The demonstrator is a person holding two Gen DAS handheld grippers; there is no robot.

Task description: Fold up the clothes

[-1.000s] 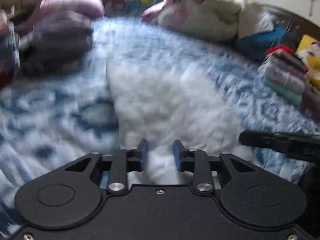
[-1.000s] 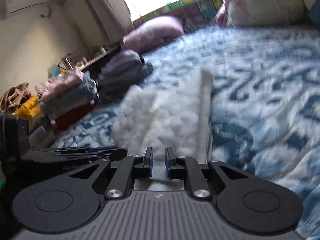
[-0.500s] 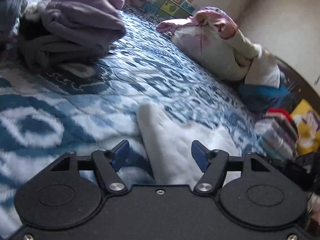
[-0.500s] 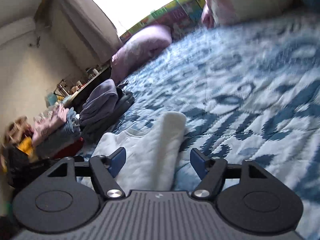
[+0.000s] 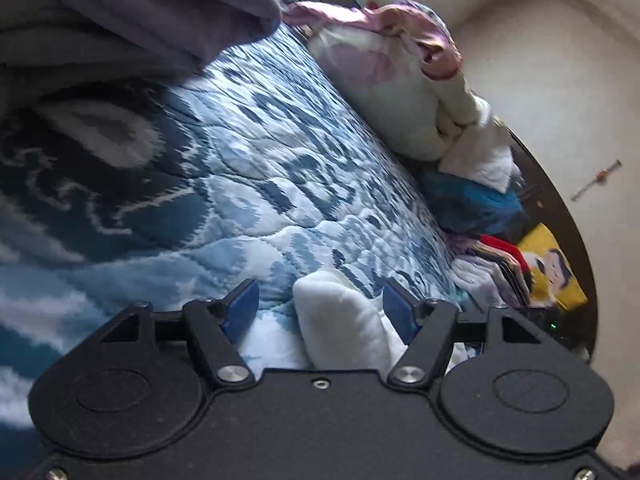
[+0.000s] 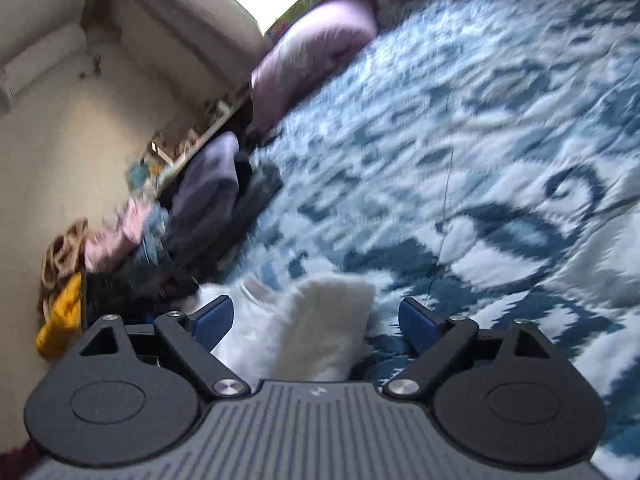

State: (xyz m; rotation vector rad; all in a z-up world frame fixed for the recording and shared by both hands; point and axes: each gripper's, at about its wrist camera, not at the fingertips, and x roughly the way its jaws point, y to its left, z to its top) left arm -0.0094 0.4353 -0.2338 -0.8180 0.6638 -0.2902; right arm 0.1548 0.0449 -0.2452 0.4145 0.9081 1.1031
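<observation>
Both tools are seen with jaws spread wide now: the left gripper [image 5: 320, 304] and the right gripper [image 6: 316, 318] were pinched near-shut on white fabric a second ago, and that hold has been let go. The white fleecy garment [image 5: 340, 320] is left lying on the blue patterned quilt [image 5: 248, 184], a rolled or doubled end of it poking up between each set of blue pads without being clamped. The cameras have been dropped low and close over it. A fold is judged to have been laid down and released. The purple-grey clothes pile [image 6: 212, 204] is seen near the garment at the bed's edge; how neat the fold is cannot be told from here
</observation>
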